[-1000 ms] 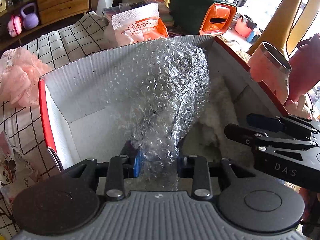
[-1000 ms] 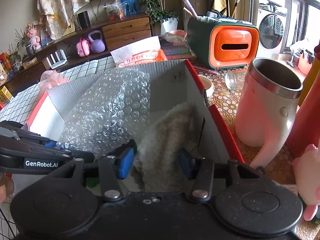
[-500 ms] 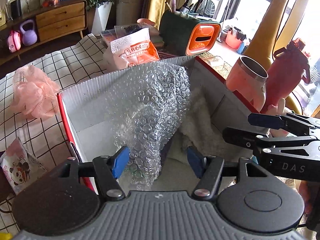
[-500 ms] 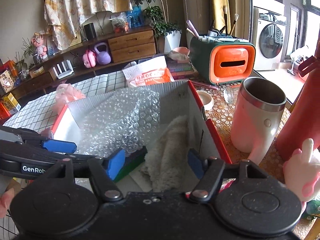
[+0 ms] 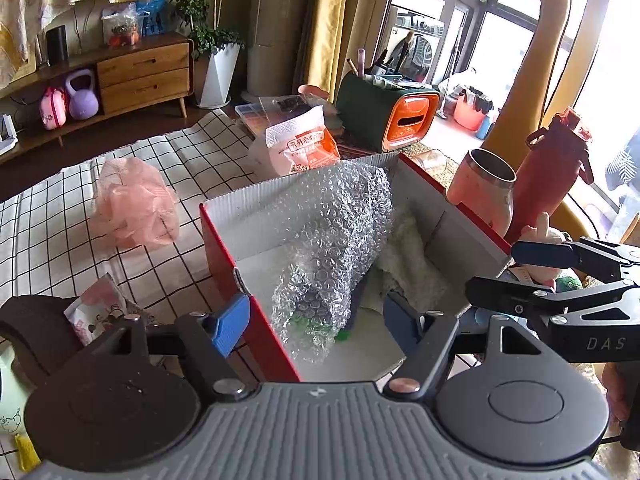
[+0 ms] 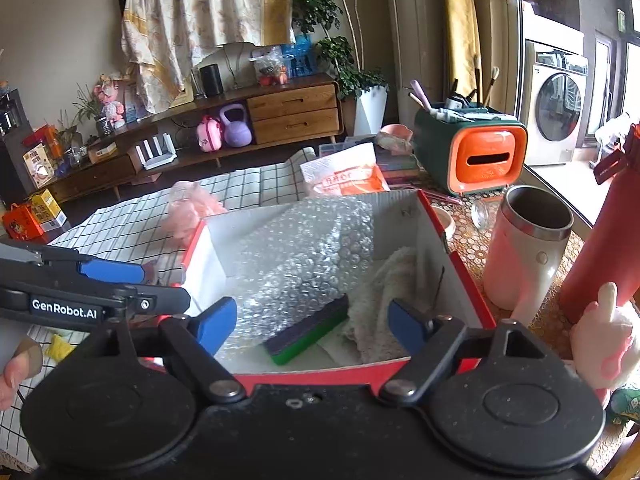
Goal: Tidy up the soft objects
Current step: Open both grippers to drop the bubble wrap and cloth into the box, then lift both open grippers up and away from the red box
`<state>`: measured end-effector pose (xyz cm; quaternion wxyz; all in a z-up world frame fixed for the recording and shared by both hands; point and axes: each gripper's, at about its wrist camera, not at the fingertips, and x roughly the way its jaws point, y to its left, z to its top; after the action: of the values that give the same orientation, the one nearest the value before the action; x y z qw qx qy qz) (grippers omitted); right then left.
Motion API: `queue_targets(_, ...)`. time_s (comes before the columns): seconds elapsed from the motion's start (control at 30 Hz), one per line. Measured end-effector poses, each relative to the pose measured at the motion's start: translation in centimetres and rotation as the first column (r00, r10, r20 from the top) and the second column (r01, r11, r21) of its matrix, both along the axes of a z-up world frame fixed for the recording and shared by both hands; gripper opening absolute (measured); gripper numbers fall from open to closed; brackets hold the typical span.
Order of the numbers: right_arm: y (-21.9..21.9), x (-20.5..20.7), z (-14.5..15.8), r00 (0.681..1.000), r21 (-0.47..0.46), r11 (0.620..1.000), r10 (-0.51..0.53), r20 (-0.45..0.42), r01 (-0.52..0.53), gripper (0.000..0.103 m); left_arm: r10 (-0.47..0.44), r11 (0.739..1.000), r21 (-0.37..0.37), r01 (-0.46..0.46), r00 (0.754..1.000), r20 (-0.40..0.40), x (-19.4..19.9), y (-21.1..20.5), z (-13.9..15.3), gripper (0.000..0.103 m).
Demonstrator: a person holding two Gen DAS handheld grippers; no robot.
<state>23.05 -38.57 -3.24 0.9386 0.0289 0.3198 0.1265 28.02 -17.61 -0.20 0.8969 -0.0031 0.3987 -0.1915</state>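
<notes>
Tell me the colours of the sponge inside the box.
The sponge is dark purple on top and green below; the right wrist view shows it best.

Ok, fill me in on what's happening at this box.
A person holds two grippers above an open red cardboard box. Both the left gripper and the right gripper have their jaws open and hold nothing. Bubble wrap, a fluffy white cloth and a green-and-dark sponge lie inside. A pink mesh pouf sits outside on the checked cloth.

Wooden sideboard (image 6: 256, 120) along the pale far wall, patterned curtain (image 6: 208, 8) above. Washing machine (image 6: 556, 100) at right (beyond glass). Strong daylight enters through the window (image 5: 608, 64).
</notes>
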Motion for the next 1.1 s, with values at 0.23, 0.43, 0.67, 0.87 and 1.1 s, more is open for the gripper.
queue_targets(0.23, 2.6, -2.0, 1.5, 0.999, -0.008, 0.999, 0.034, 0.034, -0.033, 0.094, 0.019, 1.0, -0.018, -0.019, 1.0, 0.011, -2.7, 3.6, 1.2, 0.08)
queue_targets(0.43, 5.8, -3.6, 2.6, 0.994, -0.025, 0.995, 0.095, 0.061, -0.093, 0.102, 0.033, 0.999, -0.04, -0.033, 0.999, 0.017, -5.0, 6.8, 2.1, 0.084)
queue_targets(0.67, 9.5, -5.0, 2.9, 0.983, -0.027, 0.986, 0.169, 0.068, -0.167, 0.102, 0.058, 0.996, -0.067, -0.056, 0.998, 0.025, -7.5, 11.6, 3.0, 0.095)
queue_targets(0.87, 12.4, -5.9, 2.3, 0.974, -0.029, 0.975, 0.221, 0.054, -0.22, 0.102, 0.089, 0.992, -0.092, -0.086, 0.996, 0.027, -9.4, 16.2, 3.2, 0.101)
queue_targets(1.1, 15.2, -6.7, 0.2, 0.952, -0.042, 0.952, 0.305, -0.002, -0.305, 0.102, 0.197, 0.978, -0.081, -0.194, 0.98, 0.034, -11.3, 22.4, 2.6, 0.103)
